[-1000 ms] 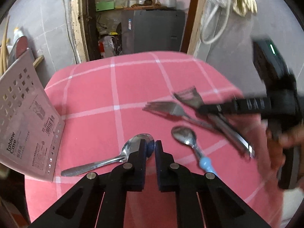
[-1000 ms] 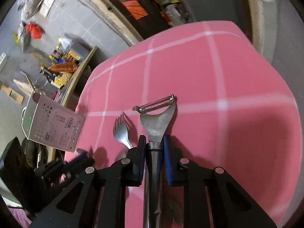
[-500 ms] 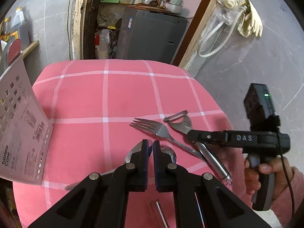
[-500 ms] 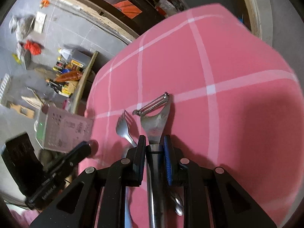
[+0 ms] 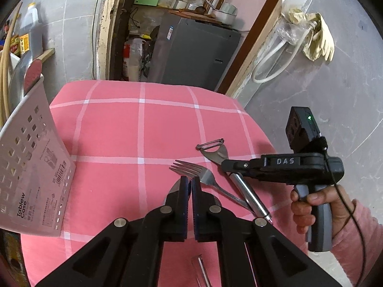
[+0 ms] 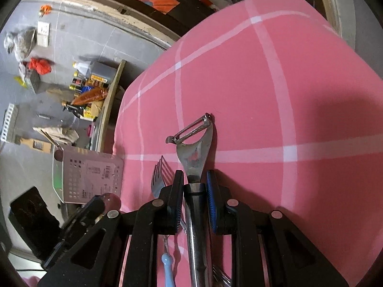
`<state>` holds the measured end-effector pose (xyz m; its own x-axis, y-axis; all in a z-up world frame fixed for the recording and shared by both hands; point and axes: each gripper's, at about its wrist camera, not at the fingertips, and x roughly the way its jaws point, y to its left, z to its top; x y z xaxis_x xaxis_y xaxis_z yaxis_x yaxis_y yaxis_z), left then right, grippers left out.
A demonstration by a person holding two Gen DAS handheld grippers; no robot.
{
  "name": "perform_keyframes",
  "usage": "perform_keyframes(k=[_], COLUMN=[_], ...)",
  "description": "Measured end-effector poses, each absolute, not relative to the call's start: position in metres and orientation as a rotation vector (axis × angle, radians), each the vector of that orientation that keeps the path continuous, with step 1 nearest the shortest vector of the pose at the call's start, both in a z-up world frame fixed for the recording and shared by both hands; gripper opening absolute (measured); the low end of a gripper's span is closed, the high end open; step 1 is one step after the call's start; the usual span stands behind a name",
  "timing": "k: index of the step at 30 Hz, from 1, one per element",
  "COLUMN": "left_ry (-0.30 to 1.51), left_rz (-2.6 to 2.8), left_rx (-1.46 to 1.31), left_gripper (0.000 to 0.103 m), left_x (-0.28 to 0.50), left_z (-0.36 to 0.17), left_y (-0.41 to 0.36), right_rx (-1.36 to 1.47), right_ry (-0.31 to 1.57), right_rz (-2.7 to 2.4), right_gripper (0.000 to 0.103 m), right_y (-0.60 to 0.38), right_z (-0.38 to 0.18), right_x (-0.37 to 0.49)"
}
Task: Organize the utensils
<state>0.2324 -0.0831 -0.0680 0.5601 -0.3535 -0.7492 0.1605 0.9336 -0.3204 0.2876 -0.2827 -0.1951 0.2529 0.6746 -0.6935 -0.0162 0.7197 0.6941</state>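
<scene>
My left gripper [image 5: 189, 182] is shut on the rim of a steel spoon [image 5: 174, 187], whose bowl peeks out beside the left finger. In the right wrist view that bowl [image 6: 110, 199] shines at the left gripper's [image 6: 97, 205] tips. My right gripper [image 6: 194, 178] is shut on the handle of a steel peeler [image 6: 194, 141], held low over the pink checked cloth [image 6: 251, 83]. The peeler [image 5: 213, 148] sticks out ahead of the right gripper [image 5: 227, 166]. A fork [image 5: 191, 170] lies between the two grippers, with its tines [image 6: 160, 175] left of the peeler.
A white perforated cutlery case [image 5: 31, 167] stands at the cloth's left edge, seen also as the case [image 6: 88, 174] in the right wrist view. A blue-handled spoon [image 6: 166, 263] and another utensil handle [image 5: 201, 270] lie near the front. A hand [image 5: 311, 205] grips the right tool. The cushion's edges drop to a cluttered floor.
My left gripper's jaws closed on the spoon's bowl and it rose a little. The right gripper brought the peeler down toward the cloth beside the fork.
</scene>
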Motion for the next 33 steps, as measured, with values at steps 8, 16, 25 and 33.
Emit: perform_keyframes(k=[8,16,25,33], left_ry=[0.893,0.852,0.807,0.733], left_rz=[-0.331,-0.361,-0.391,-0.399], left_rx=[-0.239,-0.243,-0.404,-0.529], left_gripper=[0.002,0.002,0.002,0.002], left_x=[0.228,0.214,0.204,0.200], left_z=[-0.051,-0.024,-0.006,0.014], left_y=[-0.075,-0.064,-0.031,-0.007], right_rx=[0.684,0.654,0.592,0.587], right_ry=[1.139,0.961,0.801,0.676], right_rz=[0.521,0.523,0.515,0.542], right_gripper=[0.016,0.016,0.016,0.016], right_y=[-0.292,-0.296,-0.297,-0.279], right_z=[-0.185,-0.152,-0.109,-0.064], right_x=[0.264,0.228,0.206,0.207])
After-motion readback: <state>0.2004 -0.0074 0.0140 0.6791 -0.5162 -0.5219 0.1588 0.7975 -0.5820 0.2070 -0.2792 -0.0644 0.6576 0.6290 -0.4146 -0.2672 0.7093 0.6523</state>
